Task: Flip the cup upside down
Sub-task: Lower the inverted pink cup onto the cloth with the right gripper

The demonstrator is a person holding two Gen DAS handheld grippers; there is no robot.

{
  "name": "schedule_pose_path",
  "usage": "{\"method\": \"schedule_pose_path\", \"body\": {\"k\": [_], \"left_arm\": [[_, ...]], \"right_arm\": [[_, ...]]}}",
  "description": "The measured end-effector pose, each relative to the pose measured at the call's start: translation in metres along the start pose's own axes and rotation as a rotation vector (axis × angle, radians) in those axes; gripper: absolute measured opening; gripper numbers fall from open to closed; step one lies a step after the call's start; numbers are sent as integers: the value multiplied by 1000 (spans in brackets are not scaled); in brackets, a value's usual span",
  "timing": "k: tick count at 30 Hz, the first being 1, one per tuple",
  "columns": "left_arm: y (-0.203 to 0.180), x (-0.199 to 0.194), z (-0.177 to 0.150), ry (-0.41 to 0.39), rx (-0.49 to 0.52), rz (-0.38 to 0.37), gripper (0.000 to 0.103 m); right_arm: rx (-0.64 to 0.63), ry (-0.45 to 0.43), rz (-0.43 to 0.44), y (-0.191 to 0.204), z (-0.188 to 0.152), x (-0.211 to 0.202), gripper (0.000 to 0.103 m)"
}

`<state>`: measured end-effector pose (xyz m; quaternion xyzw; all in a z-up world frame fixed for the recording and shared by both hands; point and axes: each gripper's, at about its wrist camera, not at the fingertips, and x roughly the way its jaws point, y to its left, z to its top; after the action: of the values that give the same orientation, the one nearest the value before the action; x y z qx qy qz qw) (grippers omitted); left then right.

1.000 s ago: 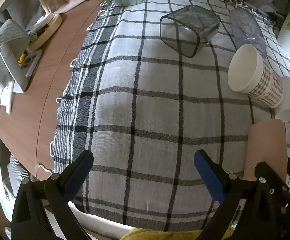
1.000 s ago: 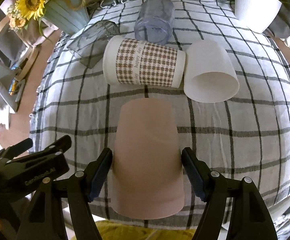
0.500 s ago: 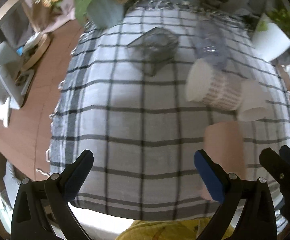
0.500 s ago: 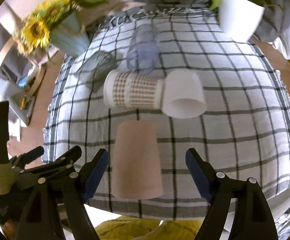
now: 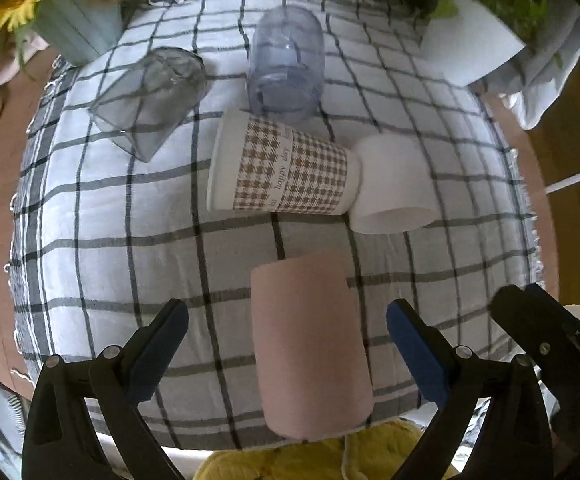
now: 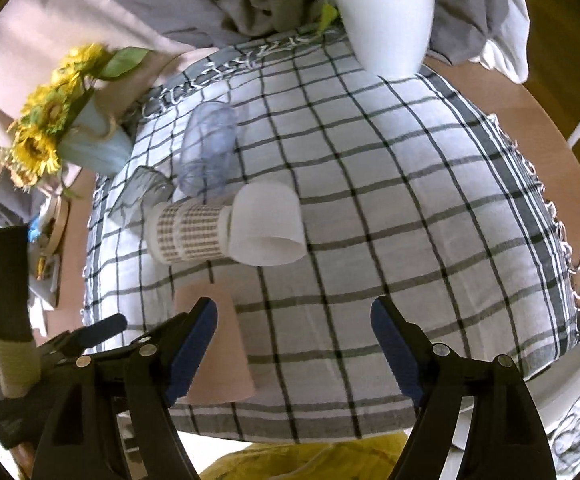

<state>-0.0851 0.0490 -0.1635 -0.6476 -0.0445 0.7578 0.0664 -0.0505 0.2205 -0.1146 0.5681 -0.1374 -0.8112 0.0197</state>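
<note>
A pink cup (image 5: 310,344) stands upside down on the checked cloth (image 5: 109,220) near its front edge. My left gripper (image 5: 285,344) is open, its blue pads on either side of the cup without touching it. In the right wrist view the pink cup (image 6: 225,344) sits at lower left, partly behind the left finger. My right gripper (image 6: 294,344) is open and empty, off to the cup's right. Its black body shows at the right edge of the left wrist view.
Behind the pink cup lie a houndstooth paper cup (image 5: 285,172), a white cup (image 5: 394,192), a clear blue tumbler (image 5: 285,68) and a smoky square glass (image 5: 149,100), all on their sides. A white plant pot (image 6: 386,24) and a sunflower vase (image 6: 89,140) stand at the back.
My right gripper let go of the pink cup and drew back to the right. My left gripper swung right, so the cup now sits between its open fingers.
</note>
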Motion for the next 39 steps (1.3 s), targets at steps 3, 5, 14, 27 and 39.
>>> {"method": "schedule_pose_path", "body": {"k": [3,5,14,27,39], "left_arm": [[-5,12,7,24,4,21,99],[-5,20,10,45,-6,22,97],[-6,45,16,100,-51,20,79],[0,32,6,62,-102,22,63],[-2,-12,2,-48,-77,9,62]], "right_arm": [[24,20,7,-11,2,9,79],[40,32,14,-17,4,14,79],[39,54,22,-28,13,25,79],[-2,66,43,-26,19,29,79],[-33,22,76,-19,24,6,79]]}}
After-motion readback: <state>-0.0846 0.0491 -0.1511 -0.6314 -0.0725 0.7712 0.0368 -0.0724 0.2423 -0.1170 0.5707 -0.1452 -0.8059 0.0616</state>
